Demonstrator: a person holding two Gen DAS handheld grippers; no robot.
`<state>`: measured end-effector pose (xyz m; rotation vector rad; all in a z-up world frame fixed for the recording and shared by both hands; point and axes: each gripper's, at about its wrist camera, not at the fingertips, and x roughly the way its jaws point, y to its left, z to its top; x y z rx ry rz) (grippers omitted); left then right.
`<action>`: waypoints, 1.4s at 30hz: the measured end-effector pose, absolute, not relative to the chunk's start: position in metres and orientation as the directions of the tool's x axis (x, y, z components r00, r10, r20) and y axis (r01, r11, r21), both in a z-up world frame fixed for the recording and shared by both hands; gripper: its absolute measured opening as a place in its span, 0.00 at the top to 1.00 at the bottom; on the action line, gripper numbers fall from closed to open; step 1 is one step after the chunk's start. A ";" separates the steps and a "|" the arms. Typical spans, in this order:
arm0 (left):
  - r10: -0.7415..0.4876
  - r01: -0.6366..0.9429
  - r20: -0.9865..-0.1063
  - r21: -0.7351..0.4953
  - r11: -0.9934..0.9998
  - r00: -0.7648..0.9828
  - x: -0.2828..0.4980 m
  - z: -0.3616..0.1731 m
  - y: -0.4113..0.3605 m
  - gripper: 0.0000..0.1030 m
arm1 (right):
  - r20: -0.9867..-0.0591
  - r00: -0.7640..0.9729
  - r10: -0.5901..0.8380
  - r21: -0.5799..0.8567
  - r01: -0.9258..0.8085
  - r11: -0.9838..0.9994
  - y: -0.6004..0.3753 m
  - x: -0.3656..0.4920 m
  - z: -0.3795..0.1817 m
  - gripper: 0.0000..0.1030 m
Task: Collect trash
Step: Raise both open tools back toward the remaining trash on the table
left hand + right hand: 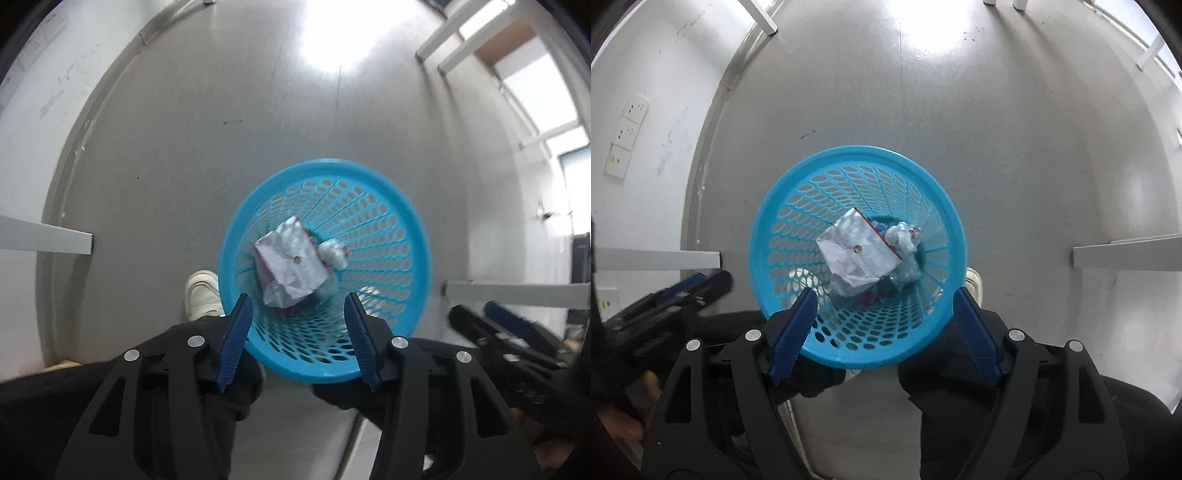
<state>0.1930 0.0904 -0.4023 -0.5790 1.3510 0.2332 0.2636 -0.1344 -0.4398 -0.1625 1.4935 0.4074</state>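
A grey floor (1015, 155) fills both wrist views, bounded by a white wall (653, 92) with a column of sockets (628, 134) on it. White table legs (657, 259) reach in from the sides of the views.

The blue basket (798, 192), a round perforated bin with a wide rim, stands on the floor and serves as the landmark here. Both grippers point down over its mouth. Inside it, near the bottom, lies the trash: a crumpled silver packet (858, 251) with a red edge sits on top, a wad of white paper (900, 236) is just beside it toward the far wall of the basket, and darker scraps, too small to identify, lie under the packet.

A pale shoe (201, 291) rests on the floor just outside the basket's rim, and dark trouser legs (945, 369) show on the near side of the basket.

The left gripper (297, 315) hangs above the near rim of the basket with its blue fingers (236, 343) spread apart and nothing between them. The right gripper (884, 310) hangs above the same near rim, its jaws wider still and also empty. In the right wrist view, the left gripper appears blurred off to one side of the basket.
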 end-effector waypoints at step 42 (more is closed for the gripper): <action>0.069 -0.225 -0.626 -0.173 0.959 0.777 -0.013 -0.106 0.023 0.42 | -0.653 0.589 0.476 0.107 -0.551 0.827 -0.231 0.070 -0.115 0.19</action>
